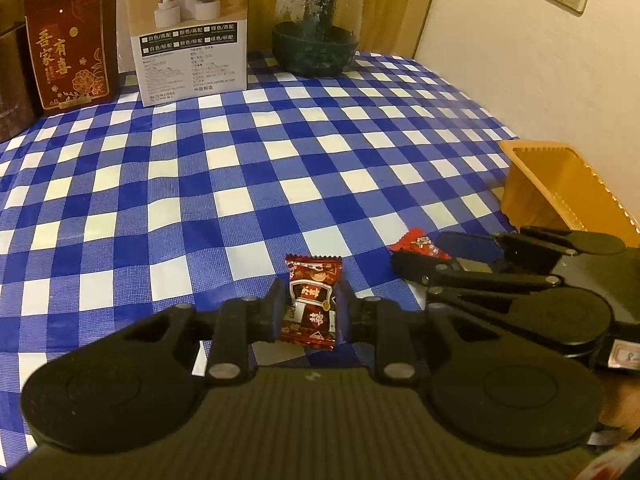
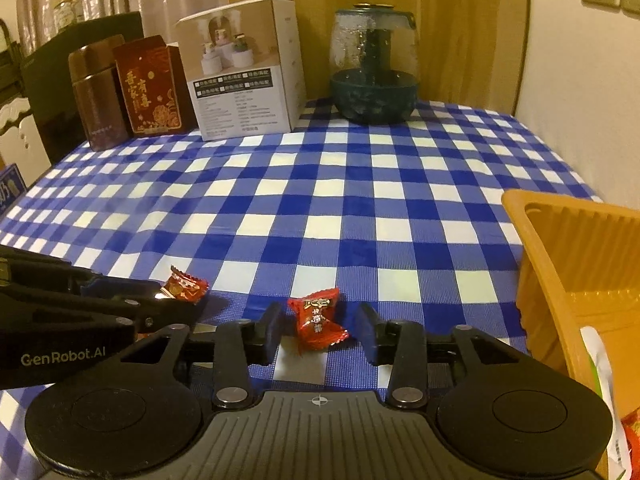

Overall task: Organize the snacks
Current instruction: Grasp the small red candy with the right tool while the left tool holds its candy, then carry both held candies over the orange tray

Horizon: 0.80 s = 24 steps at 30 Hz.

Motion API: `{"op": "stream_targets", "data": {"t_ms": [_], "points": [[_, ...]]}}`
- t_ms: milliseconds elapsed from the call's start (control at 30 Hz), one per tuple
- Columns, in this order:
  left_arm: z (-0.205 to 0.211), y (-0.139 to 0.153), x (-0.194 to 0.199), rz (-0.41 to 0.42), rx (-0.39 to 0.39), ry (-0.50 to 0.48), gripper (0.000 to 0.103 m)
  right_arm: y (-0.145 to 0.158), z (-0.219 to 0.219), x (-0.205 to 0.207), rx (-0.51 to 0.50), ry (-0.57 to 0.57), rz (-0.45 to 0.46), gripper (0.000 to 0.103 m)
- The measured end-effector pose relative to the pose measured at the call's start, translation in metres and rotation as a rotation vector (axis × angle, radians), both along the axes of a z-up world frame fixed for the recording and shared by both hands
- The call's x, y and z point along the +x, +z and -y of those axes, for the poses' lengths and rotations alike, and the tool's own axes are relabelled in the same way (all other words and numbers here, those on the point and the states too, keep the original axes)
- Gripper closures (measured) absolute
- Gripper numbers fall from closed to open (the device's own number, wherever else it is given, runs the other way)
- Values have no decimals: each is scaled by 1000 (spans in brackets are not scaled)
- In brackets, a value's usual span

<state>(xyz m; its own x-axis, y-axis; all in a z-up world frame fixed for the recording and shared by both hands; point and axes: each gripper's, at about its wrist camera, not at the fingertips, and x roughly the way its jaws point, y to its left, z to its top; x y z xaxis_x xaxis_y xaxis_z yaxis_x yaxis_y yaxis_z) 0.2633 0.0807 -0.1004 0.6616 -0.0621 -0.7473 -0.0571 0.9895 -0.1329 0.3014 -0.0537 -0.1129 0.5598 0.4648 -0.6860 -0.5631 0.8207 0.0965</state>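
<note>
**Two candies in reach, tray waiting on the right**

Blue-and-white check cloth covers the table (image 2: 360, 200), with boxes and a glass pot (image 2: 374, 68) lined up along the far edge. Your left tool (image 1: 307, 300) has its fingers pressed against both sides of a dark red candy (image 1: 312, 302), so you are gripping it just above the cloth. Your right tool (image 2: 318, 328) stands open, its fingers spread to either side of a bright red candy (image 2: 318, 318) without touching it; that one lies on the table.

An orange tray (image 2: 560, 248) sits at the near right, just beside your right tool. Something white and something red show low inside it, too cropped to name, so you have probably made a start already. No other loose candies show on the cloth.

What is left, by the look of it: close the right tool on its candy, then carry both across to the tray. The left has the longer trip, past your right tool, so mind the crossing.
</note>
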Motion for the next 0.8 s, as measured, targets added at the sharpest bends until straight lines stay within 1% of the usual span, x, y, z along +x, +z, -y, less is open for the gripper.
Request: {"op": "stream_targets", "data": {"t_ms": [233,267,300,333,800], "points": [[2,-1,1,-4,5,-6,79,-1,-4,-2,-30,16,39,64],[3,0,1,-4,6,-7,79,-1,-4,-2,-28,11,39,66],[3,0,1,-4,7,-9,79,0,-4,-2,-30,5,40,76],[4,-1,1,-4,8,-10,79,0,-4,-2,-31,-1,39,79],[1,2,-2,-2,6,-9,79,9,0,-4,-18,-37,-14,80]]}}
